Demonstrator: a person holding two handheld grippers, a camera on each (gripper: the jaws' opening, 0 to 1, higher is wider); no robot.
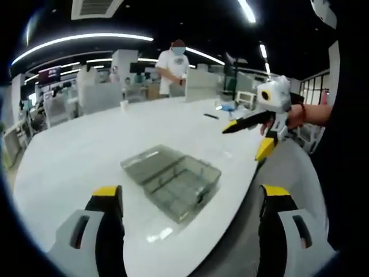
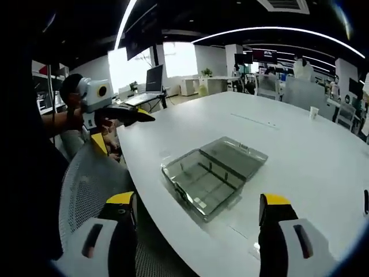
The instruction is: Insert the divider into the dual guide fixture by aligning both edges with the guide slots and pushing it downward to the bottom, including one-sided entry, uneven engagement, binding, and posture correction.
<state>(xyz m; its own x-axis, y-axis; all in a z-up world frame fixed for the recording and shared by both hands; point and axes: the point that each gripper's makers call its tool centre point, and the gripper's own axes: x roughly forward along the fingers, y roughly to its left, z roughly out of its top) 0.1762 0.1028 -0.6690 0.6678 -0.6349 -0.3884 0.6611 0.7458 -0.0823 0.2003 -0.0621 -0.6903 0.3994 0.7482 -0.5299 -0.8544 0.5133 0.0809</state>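
Clear rectangular plastic fixture point(image 1: 172, 180), lid open

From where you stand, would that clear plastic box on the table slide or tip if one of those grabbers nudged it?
The clear plastic box would probably slide, not tip: it sits low and flat on the smooth white table. It looks thin-walled, so likely light and a bit flexible. It lies near the table's edge, so a hard push toward that edge might send it off.

clear grey-tinted fixture point(image 1: 171, 180), white table point(image 1: 86, 150), yellow-tipped black tongs point(image 1: 190, 199).
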